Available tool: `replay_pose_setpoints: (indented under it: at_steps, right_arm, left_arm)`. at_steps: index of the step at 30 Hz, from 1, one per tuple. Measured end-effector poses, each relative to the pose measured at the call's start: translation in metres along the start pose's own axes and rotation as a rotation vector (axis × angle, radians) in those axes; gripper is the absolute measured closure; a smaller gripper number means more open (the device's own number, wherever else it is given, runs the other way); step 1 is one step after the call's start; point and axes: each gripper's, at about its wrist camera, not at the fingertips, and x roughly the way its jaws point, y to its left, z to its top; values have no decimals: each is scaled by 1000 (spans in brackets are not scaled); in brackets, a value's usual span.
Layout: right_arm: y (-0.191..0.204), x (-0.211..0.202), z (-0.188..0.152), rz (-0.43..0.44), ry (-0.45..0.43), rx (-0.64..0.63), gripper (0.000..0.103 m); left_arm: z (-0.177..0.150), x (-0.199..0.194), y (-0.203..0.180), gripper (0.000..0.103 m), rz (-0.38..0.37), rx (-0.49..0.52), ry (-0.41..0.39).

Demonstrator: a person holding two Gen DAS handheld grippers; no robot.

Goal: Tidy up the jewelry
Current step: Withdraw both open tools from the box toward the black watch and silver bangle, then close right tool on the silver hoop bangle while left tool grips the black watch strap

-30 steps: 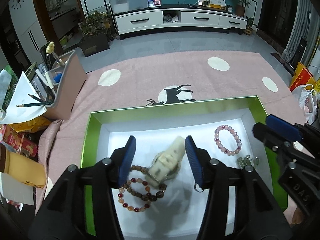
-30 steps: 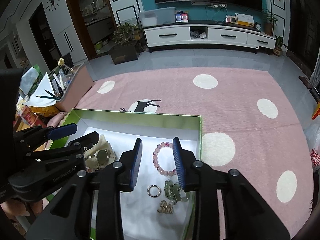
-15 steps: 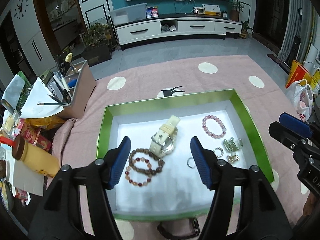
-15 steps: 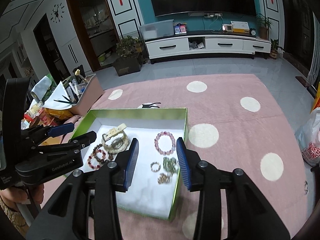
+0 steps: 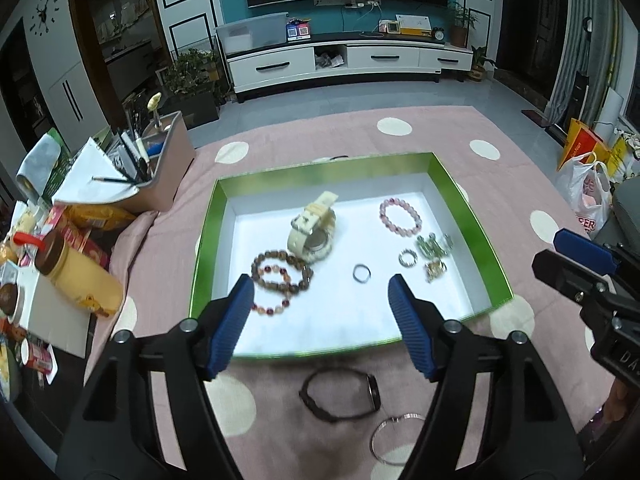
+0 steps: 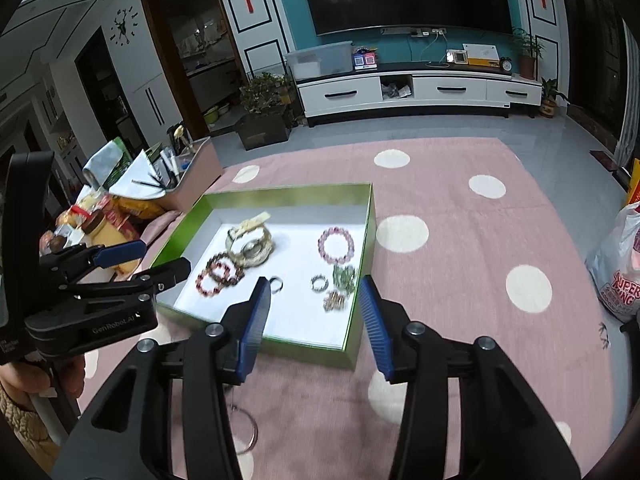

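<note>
A green-walled box (image 5: 204, 236) with a white floor lies on the pink rug and also shows in the right wrist view (image 6: 370, 216). Inside are a cream watch (image 5: 312, 232), brown and red bead bracelets (image 5: 280, 276), a pink bead bracelet (image 5: 400, 216), rings (image 5: 362, 273) and small green and gold pieces (image 5: 434, 248). A black wristband (image 5: 340, 394) and a silver bangle (image 5: 394, 438) lie on the rug in front of the box. My left gripper (image 5: 322, 320) is open and empty above the box's near edge. My right gripper (image 6: 316, 320) is open and empty above the box's near right corner.
A pink organiser with pens (image 5: 160, 168) and papers stands left of the box. A yellow bottle (image 5: 80, 280) and snack packets lie at the far left. A plastic bag (image 5: 588, 196) sits at the right. A TV cabinet (image 5: 348, 60) stands across the floor.
Both grippers have pulled up and back from the box, and their jaws have opened wider. The cream watch stays in the box. The wristband and bangle have come into view.
</note>
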Motion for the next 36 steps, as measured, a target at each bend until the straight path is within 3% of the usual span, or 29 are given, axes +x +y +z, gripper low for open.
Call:
replay_pose_setpoints:
  at_steps: [11, 26, 33, 36]
  right_arm:
    - [5, -11, -46, 14, 76, 11, 29]
    - [20, -15, -97, 74, 157, 3, 25]
    - [31, 0, -123, 60, 205, -39, 25]
    - [34, 7, -128, 48, 218, -50, 30]
  left_arm:
    - [-50, -9, 16, 13, 8, -57, 58]
    - [-122, -18, 63, 9, -24, -261, 130]
    - [-153, -13, 77, 9, -51, -352, 181]
    - [-160, -10, 78, 9, -56, -371, 195]
